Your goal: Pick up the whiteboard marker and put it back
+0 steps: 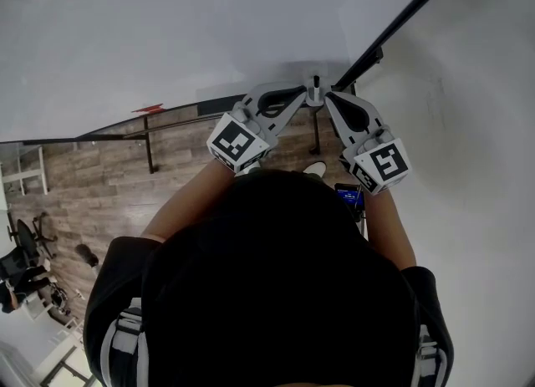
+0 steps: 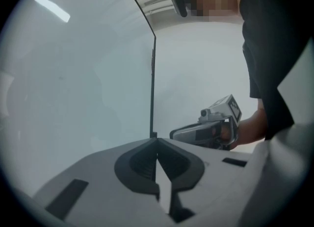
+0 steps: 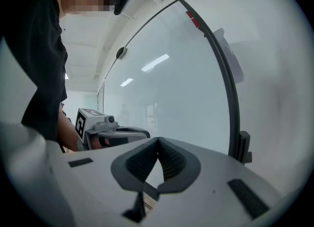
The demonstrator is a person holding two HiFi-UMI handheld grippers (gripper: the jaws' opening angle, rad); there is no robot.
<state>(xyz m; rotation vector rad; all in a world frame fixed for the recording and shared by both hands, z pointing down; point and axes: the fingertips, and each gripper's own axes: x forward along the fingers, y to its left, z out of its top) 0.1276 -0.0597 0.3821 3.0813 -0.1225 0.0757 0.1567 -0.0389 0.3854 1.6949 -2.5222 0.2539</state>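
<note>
Head view: two closed: left tongs [image 1: 303, 94], right tongs [image 1: 329, 97]; one whiteboard [image 1: 209, 26].

Grey left gripper [image 1: 306, 96] and right gripper [image 1: 328, 97] carry black-and-white marker cubes [image 1: 238, 143]; whiteboard [image 1: 167, 26] white, floor [image 1: 92, 185] brown wood-grain.

A floor [image 1: 100, 185] of grey-brown wood planks shows at the left of the head view, below a big white board [image 1: 167, 26]. On it stand a thin black metal leg [image 1: 149, 147] under the board's lower rail, a white frame [image 1: 23, 172] at the left edge and a black office chair [image 1: 25, 247] lower down. A white shoe [image 1: 315, 169] rests on it near the middle
</note>
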